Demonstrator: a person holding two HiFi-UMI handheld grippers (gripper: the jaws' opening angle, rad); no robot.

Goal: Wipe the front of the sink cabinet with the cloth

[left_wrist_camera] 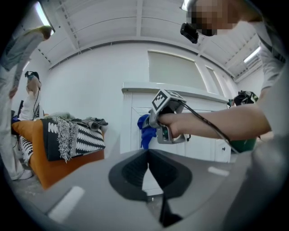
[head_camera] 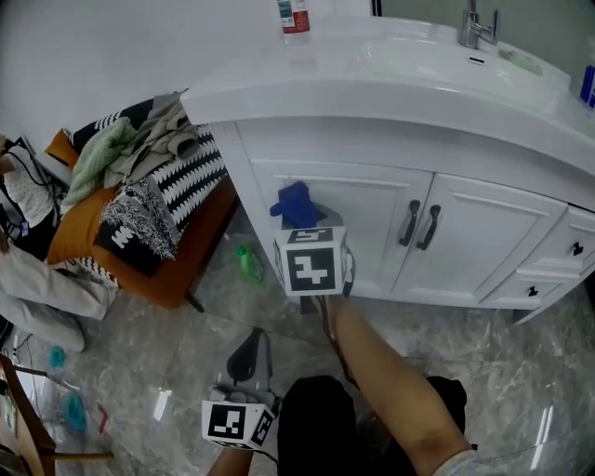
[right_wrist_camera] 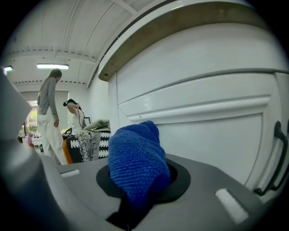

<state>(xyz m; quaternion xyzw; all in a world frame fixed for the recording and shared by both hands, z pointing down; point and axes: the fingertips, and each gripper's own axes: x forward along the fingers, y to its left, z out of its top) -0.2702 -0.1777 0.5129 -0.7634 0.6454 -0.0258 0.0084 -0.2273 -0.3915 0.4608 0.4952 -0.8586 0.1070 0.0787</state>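
Note:
A blue cloth (head_camera: pixel 296 203) is pressed against the left door (head_camera: pixel 372 218) of the white sink cabinet, near the door's upper left corner. My right gripper (head_camera: pixel 300 221) is shut on it, with its marker cube just below. In the right gripper view the cloth (right_wrist_camera: pixel 135 160) bulges out of the jaws of that gripper (right_wrist_camera: pixel 137 182), close to the door panel (right_wrist_camera: pixel 212 144). My left gripper (head_camera: pixel 249 355) hangs low over the floor, away from the cabinet, jaws together and holding nothing. The left gripper view shows that gripper (left_wrist_camera: pixel 148 155) facing the cloth (left_wrist_camera: pixel 145 130) and the cabinet (left_wrist_camera: pixel 135 101).
Two dark handles (head_camera: pixel 418 225) sit where the doors meet, and drawers (head_camera: pixel 548 270) are at the right. A bottle (head_camera: pixel 294 19) and a faucet (head_camera: pixel 474 28) stand on the countertop (head_camera: pixel 372 79). An orange bench piled with clothes (head_camera: pixel 139 200) is at the left. A green item (head_camera: pixel 247 263) lies on the floor. People (right_wrist_camera: pixel 47 115) stand in the distance.

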